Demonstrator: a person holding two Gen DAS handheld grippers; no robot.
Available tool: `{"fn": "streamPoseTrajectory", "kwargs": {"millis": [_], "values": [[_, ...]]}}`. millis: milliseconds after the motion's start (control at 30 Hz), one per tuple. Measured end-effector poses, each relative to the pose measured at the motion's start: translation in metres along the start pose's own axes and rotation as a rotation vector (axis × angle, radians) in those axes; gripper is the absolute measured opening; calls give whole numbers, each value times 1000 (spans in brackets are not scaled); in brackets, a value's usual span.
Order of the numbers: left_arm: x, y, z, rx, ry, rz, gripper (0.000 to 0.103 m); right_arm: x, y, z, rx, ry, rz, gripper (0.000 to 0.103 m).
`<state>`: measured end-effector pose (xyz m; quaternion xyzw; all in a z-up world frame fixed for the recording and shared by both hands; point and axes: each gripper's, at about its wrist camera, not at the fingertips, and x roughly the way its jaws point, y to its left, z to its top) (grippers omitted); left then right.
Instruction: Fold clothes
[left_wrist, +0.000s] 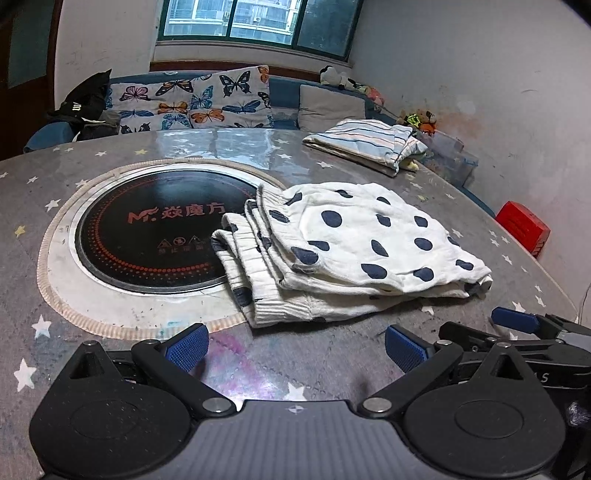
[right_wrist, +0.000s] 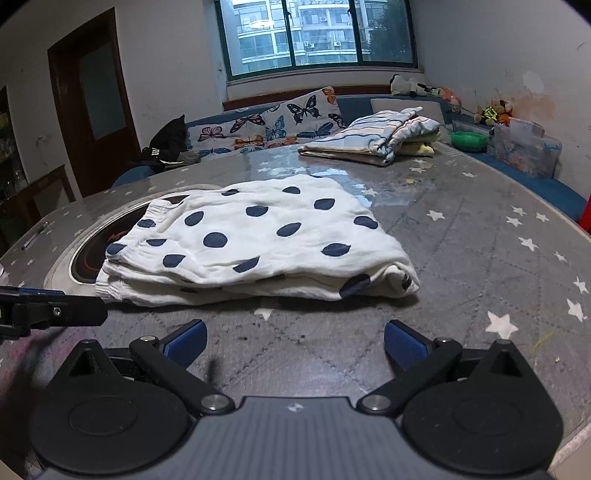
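Note:
A white garment with dark blue dots (left_wrist: 354, 247) (right_wrist: 255, 236) lies folded in layers on the grey star-patterned table (left_wrist: 110, 369) (right_wrist: 480, 258), partly over the black round cooktop (left_wrist: 147, 229). My left gripper (left_wrist: 295, 347) is open just in front of the garment's near edge, holding nothing. My right gripper (right_wrist: 295, 343) is open too, a short way before the garment, empty. The right gripper's blue pads (left_wrist: 515, 319) show at the right in the left wrist view. The left gripper's finger (right_wrist: 55, 310) pokes in at the left of the right wrist view.
A folded striped garment (left_wrist: 365, 142) (right_wrist: 376, 136) rests at the table's far side. Behind it runs a blue sofa with a butterfly cushion (left_wrist: 192, 99) (right_wrist: 273, 123), black clothing (left_wrist: 86, 103), plush toys (right_wrist: 495, 109), a green bowl (right_wrist: 469, 140) and a plastic box (right_wrist: 528, 147). A red box (left_wrist: 522, 227) sits right.

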<state>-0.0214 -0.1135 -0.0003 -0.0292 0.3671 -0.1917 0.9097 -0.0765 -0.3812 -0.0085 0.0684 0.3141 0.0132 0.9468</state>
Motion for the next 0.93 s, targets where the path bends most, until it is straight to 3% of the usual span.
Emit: {"fn": "streamPoseTrajectory", "kwargs": {"millis": [933], "values": [[-17,-3,-13,-19,-11,13,103,-16,9,-6,-19,-23,28,103]]}}
